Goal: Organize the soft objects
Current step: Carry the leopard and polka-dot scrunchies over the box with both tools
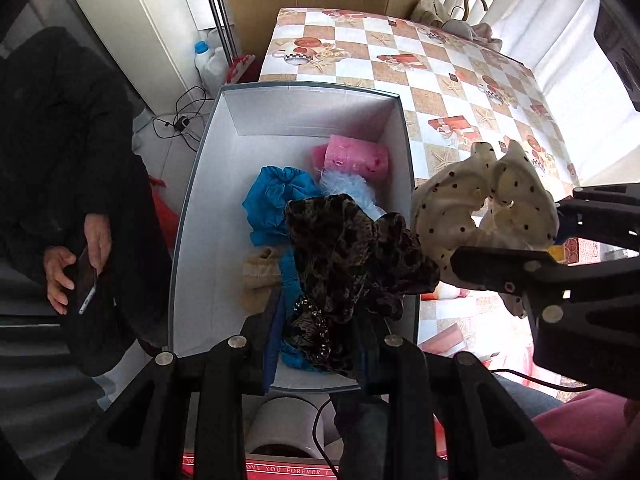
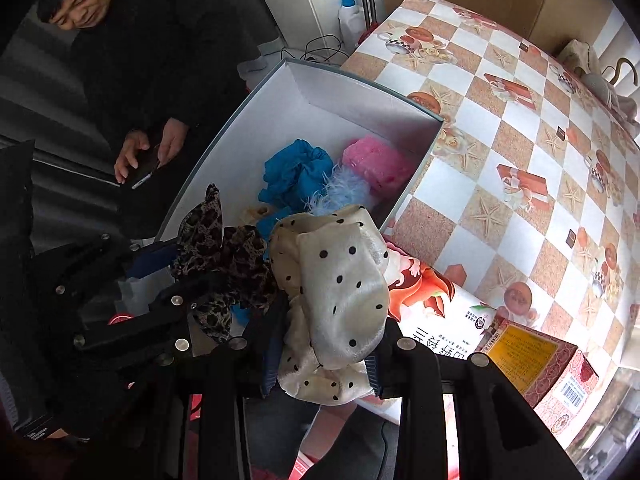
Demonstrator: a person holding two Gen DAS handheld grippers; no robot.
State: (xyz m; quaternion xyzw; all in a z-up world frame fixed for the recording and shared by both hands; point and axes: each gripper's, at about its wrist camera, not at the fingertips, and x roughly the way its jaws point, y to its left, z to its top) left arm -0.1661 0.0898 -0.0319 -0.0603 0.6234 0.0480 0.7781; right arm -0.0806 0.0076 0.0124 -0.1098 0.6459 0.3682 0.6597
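Observation:
My left gripper (image 1: 320, 344) is shut on a leopard-print scrunchie (image 1: 352, 256) and holds it over the near end of a white open box (image 1: 208, 216). My right gripper (image 2: 324, 344) is shut on a cream polka-dot scrunchie (image 2: 340, 280), held just right of the box's near right wall; it also shows in the left wrist view (image 1: 480, 208). In the box lie a blue scrunchie (image 1: 272, 200), a pink roll (image 1: 356, 160), a pale blue fluffy piece (image 1: 348, 188) and a beige scrunchie (image 1: 260, 276).
The box sits at the left edge of a table with a checked cloth (image 1: 440, 76). A person in black (image 2: 132, 52) sits left of the box with a phone. A printed packet (image 2: 436, 308) and a red carton (image 2: 540, 372) lie near my right gripper.

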